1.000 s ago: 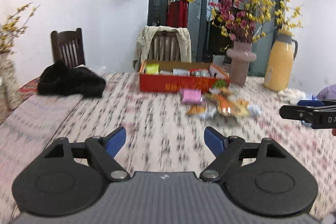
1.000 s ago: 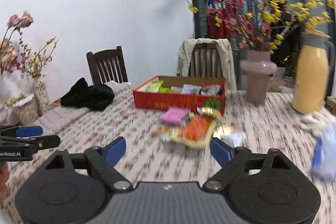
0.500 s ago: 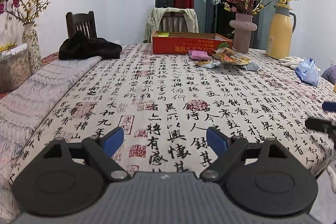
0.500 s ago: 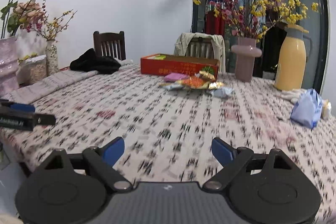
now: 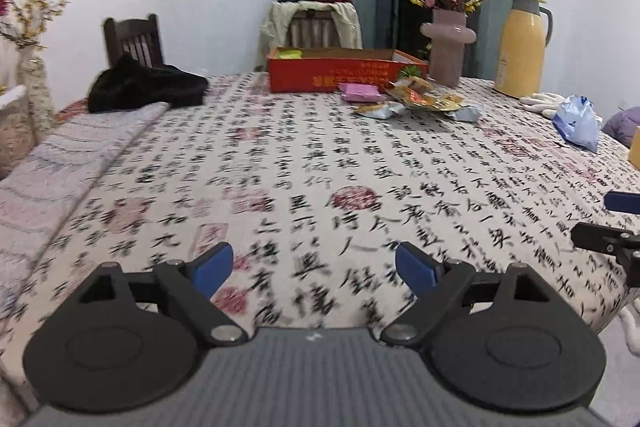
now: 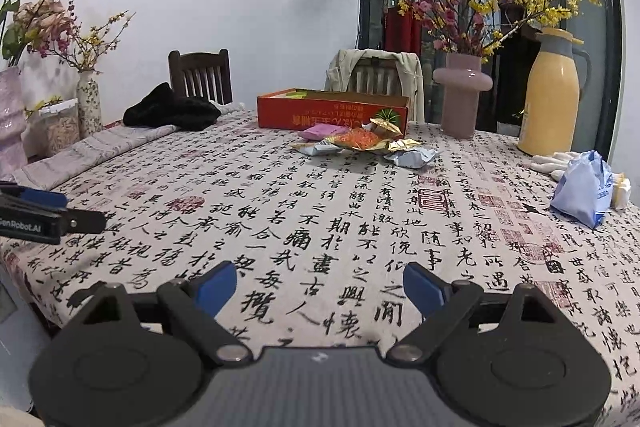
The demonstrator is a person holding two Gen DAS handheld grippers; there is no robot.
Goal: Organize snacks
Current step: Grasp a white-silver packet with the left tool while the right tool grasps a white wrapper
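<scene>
Because both grippers hang over the near edge of the bench (image 6: 460, 211), well apart from the snacks, nothing is in hand: the left gripper (image 5: 314, 267) has its jaws opening wider with only cloth showing between them, and the right gripper (image 6: 320, 283) holds its jaws spread and empty.

The loose snacks (image 6: 360, 141) lie in a small heap at the far side, just in front of the red cardboard box (image 6: 332, 111), which already has a few packets inside. That closeness suits the job, I judge, since each packet needs only a short lift over the low wall. The heap is mixed:
- a flat pink packet (image 6: 318, 131);
- an orange, crinkled foil pouch;
- gold-wrapped pieces;
- pale blue-white pillow packs, one of them (image 6: 412, 158) lying nearest.

All look light, slippery and easily crushed, so a gentle pinch at an edge seems wise.

The bench wears a soft cloth printed with black calligraphy and red seals. To the right of the box stand a matte pink vase (image 6: 462, 95) of blossom and a smooth yellow thermos (image 6: 554, 95). A blue plastic bag (image 6: 582, 187) slumps near the right edge, and dark clothing (image 6: 172, 111) lies far left.
</scene>
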